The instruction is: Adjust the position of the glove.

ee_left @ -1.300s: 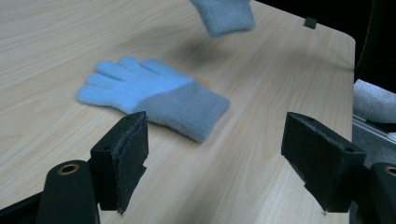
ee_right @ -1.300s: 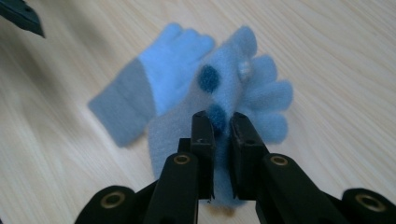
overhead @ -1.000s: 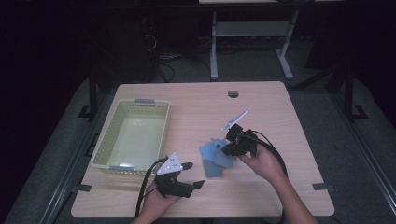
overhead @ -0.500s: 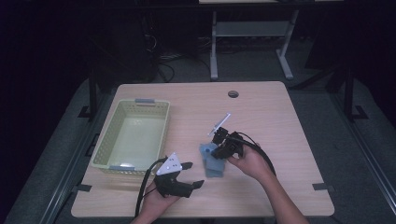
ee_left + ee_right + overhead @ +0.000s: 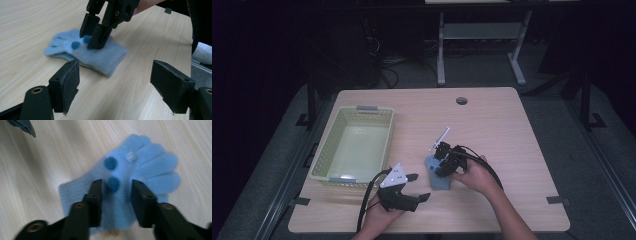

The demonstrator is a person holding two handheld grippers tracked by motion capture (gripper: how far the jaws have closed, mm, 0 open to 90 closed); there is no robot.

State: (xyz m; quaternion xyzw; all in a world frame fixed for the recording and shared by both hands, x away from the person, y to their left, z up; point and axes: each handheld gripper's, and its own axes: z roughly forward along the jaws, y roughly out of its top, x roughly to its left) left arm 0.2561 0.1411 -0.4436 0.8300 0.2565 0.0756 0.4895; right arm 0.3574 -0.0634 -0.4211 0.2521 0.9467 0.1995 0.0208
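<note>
A light blue knitted glove (image 5: pixel 441 180) with dark blue pom-poms (image 5: pixel 113 183) lies flat on the wooden table, its fingers pointing away from the person. My right gripper (image 5: pixel 439 164) points down onto it. Its jaws have just been opening and now stand part-open (image 5: pixel 116 192) on either side of one pom-pom, with gaps showing. In the left gripper view the right gripper (image 5: pixel 92 37) rests its tips on the glove (image 5: pixel 105 56). My left gripper (image 5: pixel 419 186) lies near the front edge, left of the glove, wide open (image 5: pixel 117 75) with nothing between its jaws.
A pale green plastic basket (image 5: pixel 388 142) stands empty at the table's left side. A round cable hole (image 5: pixel 461 100) sits near the far edge. Bare tabletop lies to the right of the hand holding the right gripper. A metal frame stands on the floor beyond the table.
The right hand has moved left and down, ending with its gripper on the glove, which now lies flatter on the table. The left gripper has stayed where it was.
</note>
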